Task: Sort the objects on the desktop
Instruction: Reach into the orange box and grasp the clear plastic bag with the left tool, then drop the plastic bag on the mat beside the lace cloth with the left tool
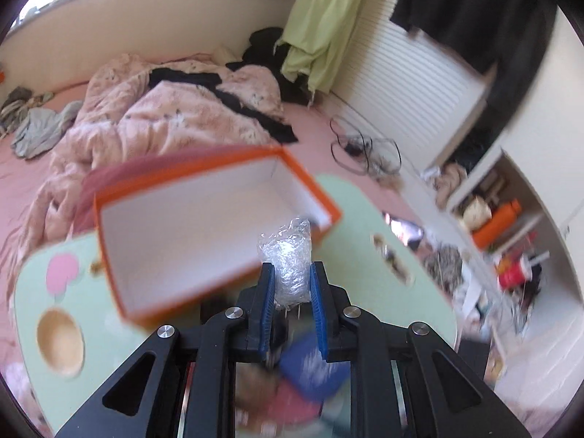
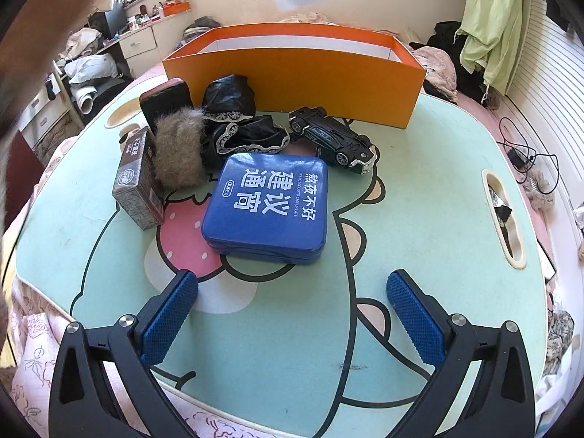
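While the left hand-held gripper (image 1: pixel 291 284) clamps a crinkled clear wrapper (image 1: pixel 288 255) over the orange box (image 1: pixel 204 226), release is due next; right hand-held gripper (image 2: pixel 292 314) wide, empty, above the table (image 2: pixel 419 200).

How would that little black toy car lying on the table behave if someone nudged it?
The toy car lies tipped over with wheels showing, so it would probably slide rather than roll. It looks rigid, maybe metal, so likely heavy for its size. Nudged further, it might flop onto its wheels and then roll across the smooth table.
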{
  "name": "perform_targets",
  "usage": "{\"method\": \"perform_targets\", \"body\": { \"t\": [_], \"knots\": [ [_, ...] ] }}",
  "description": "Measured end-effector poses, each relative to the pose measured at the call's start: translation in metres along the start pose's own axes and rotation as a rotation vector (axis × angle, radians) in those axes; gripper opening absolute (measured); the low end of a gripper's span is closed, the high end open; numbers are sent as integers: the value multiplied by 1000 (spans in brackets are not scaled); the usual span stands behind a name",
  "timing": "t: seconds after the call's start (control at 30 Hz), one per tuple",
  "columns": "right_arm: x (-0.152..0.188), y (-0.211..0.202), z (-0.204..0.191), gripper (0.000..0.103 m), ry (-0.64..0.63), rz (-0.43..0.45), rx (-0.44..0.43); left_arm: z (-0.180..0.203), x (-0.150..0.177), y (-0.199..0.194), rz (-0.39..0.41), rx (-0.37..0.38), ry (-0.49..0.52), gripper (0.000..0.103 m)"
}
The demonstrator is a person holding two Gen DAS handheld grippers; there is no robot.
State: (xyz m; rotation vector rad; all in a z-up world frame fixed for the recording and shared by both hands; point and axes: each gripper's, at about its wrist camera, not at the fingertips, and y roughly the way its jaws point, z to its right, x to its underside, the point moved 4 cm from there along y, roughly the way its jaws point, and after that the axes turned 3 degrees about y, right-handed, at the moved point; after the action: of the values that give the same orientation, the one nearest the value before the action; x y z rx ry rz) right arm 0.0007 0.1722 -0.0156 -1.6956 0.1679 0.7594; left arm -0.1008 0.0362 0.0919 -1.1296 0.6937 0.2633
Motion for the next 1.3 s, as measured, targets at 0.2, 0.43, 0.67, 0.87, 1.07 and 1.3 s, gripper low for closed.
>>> {"method": "perform_targets", "body": {
  "t": [0.2, 0.43, 0.67, 0.87, 1.07, 1.3],
  "knots": [
    [1, 0, -1, 103, 0, -2, 4, -14, 36, 8, -7, -26, -34, 18],
    [1, 0, 0, 103, 0, -2, 3, -16, 30, 20, 41, -71, -57, 46],
    [1, -1, -1, 103, 1, -2, 4, -15, 56, -30, 162, -140, -57, 85],
    [1, -1, 0, 103, 0, -1, 4, -9, 123, -61, 183, -407, 69, 100],
    [1, -1, 1, 103, 0, -2, 4, -26, 169, -41, 108, -439, -34, 100],
    [0, 0, 2, 103, 0, -2, 4, -22, 186, -13, 57, -505, -14, 103]
  ]
}}
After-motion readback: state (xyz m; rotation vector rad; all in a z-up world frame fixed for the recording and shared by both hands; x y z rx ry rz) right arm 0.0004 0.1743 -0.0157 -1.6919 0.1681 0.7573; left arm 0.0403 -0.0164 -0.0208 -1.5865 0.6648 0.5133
